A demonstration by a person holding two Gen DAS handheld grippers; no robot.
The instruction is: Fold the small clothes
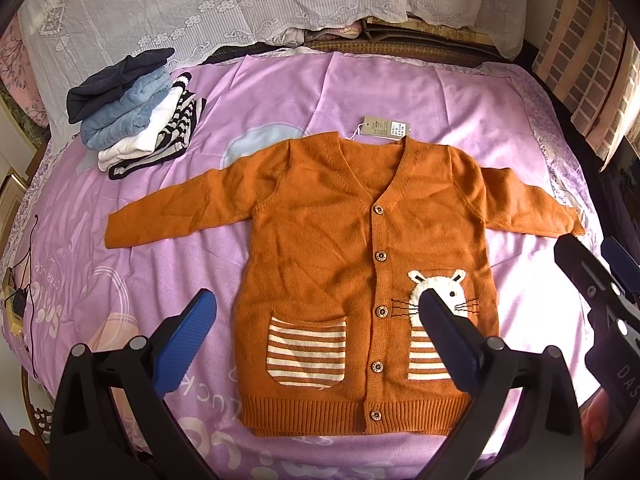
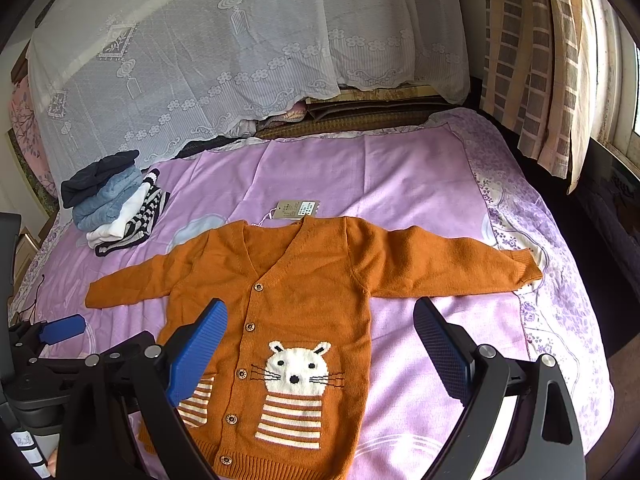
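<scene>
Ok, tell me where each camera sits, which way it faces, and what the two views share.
Left wrist: sits on the left gripper, looking forward over the orange cardigan on the purple bedspread; its own open fingers show, and the right gripper at the right edge.
Right wrist: sits on the right gripper, facing the same way from further right; the left gripper shows at the left edge.
Shared: cardigan, hang tag, folded clothes pile, lace cover.

A home bedroom: ahead of the grippers lies a bed under a pink printed bedspread (image 2: 400, 184), white lace cover (image 2: 240, 60) draped over the bedding beyond, checked curtains (image 2: 536, 60) hanging far right.
</scene>
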